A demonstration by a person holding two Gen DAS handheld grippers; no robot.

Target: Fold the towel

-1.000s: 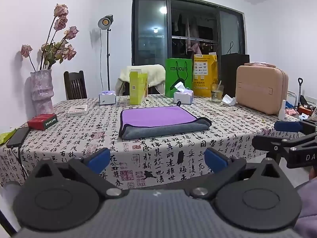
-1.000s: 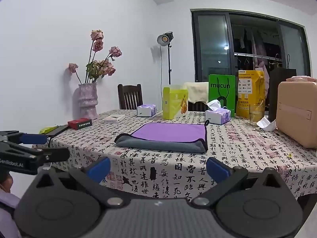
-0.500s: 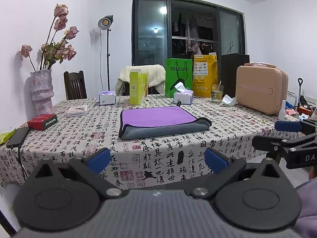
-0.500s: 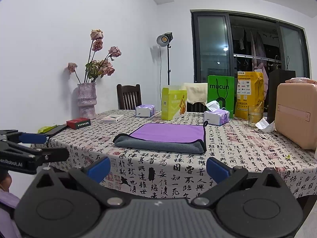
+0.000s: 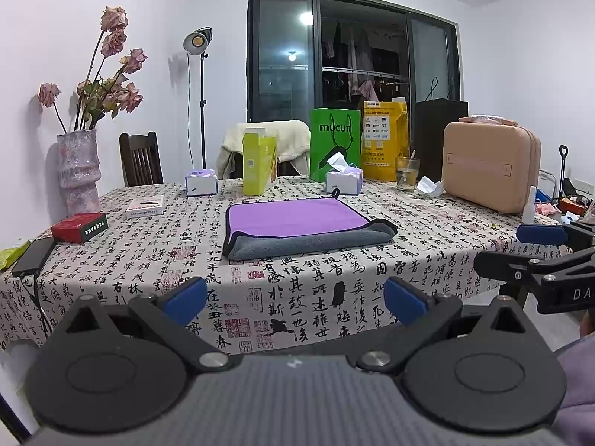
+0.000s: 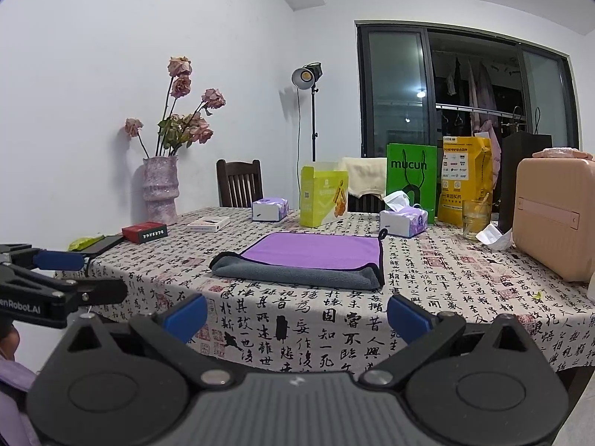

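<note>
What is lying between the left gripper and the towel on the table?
In the left wrist view, only bare printed tablecloth separates the open left gripper from the folded towel; no object lies there.

A table (image 5: 327,297) covered with a white cloth printed in black calligraphy carries everything. The folded towel (image 5: 297,219), purple on top and grey beneath, lies flat near the middle, toward the near edge. Along the left edge sit a black phone (image 5: 32,256), a red box (image 5: 79,226), a white flat box (image 5: 145,206) and a mottled pink vase (image 5: 79,171) at the far left corner. Toward the far edge stand two tissue packs (image 5: 200,182) (image 5: 344,182), a yellow-green carton (image 5: 259,163), a green paper bag (image 5: 334,145), a yellow bag (image 5: 385,141) and a glass (image 5: 407,173). A tan hard case (image 5: 491,171) stands at the right edge.
</note>
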